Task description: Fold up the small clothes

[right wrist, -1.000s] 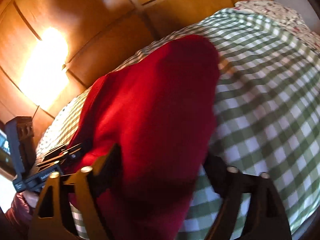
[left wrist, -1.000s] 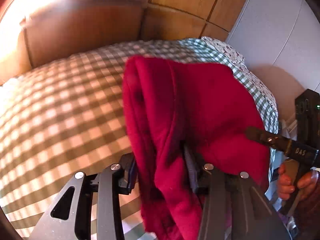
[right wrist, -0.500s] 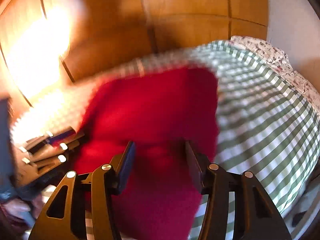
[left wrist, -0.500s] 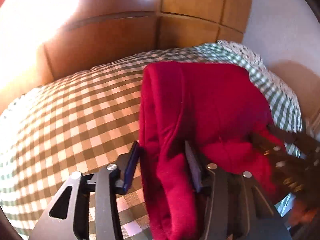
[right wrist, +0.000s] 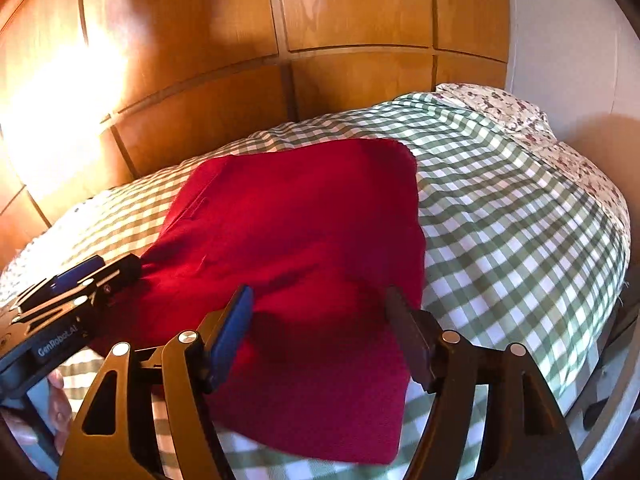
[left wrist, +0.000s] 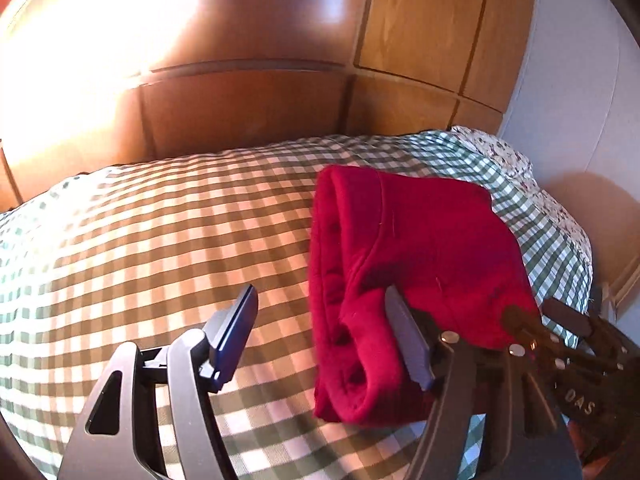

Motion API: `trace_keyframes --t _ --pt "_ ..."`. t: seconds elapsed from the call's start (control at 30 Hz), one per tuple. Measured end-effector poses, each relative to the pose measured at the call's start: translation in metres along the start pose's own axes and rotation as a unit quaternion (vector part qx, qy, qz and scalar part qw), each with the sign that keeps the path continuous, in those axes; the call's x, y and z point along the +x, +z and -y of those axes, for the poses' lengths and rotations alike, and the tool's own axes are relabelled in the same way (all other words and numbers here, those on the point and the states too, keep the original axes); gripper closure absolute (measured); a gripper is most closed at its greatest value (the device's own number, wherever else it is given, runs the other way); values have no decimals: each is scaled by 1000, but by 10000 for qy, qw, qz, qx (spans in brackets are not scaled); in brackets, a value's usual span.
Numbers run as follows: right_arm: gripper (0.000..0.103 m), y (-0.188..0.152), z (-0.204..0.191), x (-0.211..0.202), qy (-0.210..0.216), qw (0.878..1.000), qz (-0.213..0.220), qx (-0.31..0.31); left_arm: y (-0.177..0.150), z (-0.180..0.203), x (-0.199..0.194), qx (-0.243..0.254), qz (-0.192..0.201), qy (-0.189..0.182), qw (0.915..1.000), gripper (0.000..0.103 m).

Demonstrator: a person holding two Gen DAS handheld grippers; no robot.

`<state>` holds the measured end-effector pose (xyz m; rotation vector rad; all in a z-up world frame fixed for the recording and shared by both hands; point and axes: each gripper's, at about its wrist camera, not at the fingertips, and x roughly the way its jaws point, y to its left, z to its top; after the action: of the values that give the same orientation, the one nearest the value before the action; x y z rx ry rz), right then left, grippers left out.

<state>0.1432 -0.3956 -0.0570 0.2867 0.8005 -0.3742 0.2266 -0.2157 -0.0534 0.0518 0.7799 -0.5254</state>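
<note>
Left wrist view showed the left gripper (left wrist: 322, 330) with jaws just opened, its 3 o'clock finger touching the folded red garment (left wrist: 420, 256) on the bed (left wrist: 160, 240), right gripper (right wrist: 320, 334) jaws also just opened over it; withdrawal could've snagged the fold.

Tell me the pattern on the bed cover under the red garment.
Green-and-white check on the bed cover, clearest in the right wrist view.

"GenRobot.AI" on left hand-held gripper (right wrist: 76, 284); "DAS" on right hand-held gripper (left wrist: 560, 332).
</note>
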Motion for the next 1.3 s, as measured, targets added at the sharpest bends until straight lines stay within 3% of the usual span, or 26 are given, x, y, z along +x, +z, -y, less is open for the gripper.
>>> trace_keyframes --t 0.67,1.3 --pt "13 -38 -12 -39 -809 9962 252 215 -21 -5 -49 -73 208 319 9992 28" --pt "13 -50 -26 -68 -783 9958 450 150 -45 -9 -82 -154 355 432 9983 24"
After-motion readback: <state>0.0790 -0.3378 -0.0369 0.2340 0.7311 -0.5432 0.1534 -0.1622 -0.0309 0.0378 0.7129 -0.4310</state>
